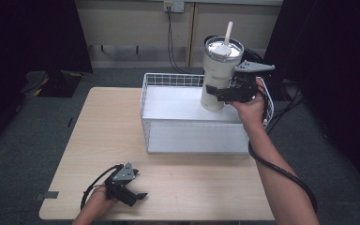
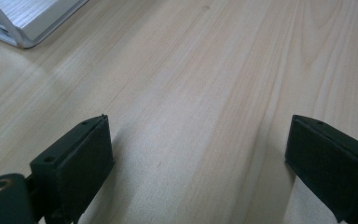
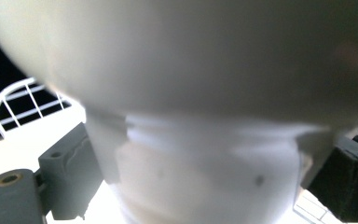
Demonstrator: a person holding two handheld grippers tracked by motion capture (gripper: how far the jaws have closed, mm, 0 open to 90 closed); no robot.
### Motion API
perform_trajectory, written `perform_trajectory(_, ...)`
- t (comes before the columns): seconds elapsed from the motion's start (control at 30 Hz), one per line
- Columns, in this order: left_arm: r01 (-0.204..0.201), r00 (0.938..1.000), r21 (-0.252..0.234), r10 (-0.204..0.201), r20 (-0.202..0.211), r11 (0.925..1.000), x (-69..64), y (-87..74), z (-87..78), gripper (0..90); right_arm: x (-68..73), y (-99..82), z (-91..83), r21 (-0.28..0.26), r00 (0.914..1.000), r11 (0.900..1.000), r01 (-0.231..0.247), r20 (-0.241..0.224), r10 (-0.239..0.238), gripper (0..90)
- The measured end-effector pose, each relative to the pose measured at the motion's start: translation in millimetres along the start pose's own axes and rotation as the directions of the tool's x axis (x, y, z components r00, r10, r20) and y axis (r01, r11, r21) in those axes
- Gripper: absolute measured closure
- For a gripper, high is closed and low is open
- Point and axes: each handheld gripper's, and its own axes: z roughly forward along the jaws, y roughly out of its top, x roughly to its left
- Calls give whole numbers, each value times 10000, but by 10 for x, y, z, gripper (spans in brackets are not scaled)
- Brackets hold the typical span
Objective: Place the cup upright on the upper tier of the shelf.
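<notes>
Wooden worktop (image 1: 98, 136), wire basket (image 1: 168, 79) at rear. My right hand-held gripper (image 1: 225, 93) clamps upright tumbler (image 1: 218, 70) low, over basket's right end. Left hand-held gripper (image 1: 133, 194) released, idle, farther off.

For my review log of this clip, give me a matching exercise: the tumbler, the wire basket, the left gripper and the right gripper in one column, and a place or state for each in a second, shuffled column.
Things:
1. tumbler
2. wire basket
3. left gripper
4. right gripper

Places or states:
A. jaws apart, low over the bare table near its front edge
B. jaws closed on the narrow lower part of the tumbler
C. stands on the far half of the table
D. upright, white, with a straw in its lid, held in the basket

Pairs: 1-D, 2-C, 3-A, 4-B
</notes>
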Motion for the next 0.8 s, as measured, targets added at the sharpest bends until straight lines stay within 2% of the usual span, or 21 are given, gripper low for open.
perform_trajectory(0.17,-5,10000,4,5,1,10000,0,0,0,68,11,-17,-13,36,9999,10000,87,77,-88,93)
perform_trajectory(0.27,-2,10000,2,2,2,10000,0,0,0,68,1,-37,-7,267,10000,9996,-41,-39,42,93)
perform_trajectory(0.3,-4,10000,6,4,1,10000,0,0,0,68,-4,-62,-11,376,9999,9993,74,-75,-71,96)
perform_trajectory(0.4,-6,10000,6,6,0,10000,0,0,0,68,-3,-78,-27,358,10000,9994,21,-63,-19,97)
perform_trajectory(0.5,-8,10000,-11,8,-9,10000,0,-1,2,68,0,-96,-50,665,9998,9976,179,-23,-178,98)
perform_trajectory(0.57,37,10000,-20,-37,-14,10000,-4,-2,0,68,-15,-127,-62,925,9999,9956,125,-90,-117,96)
perform_trajectory(0.8,36,10000,-12,-36,-19,10000,-6,-9,-6,67,-28,-180,-166,930,9999,9955,158,-41,-155,98)
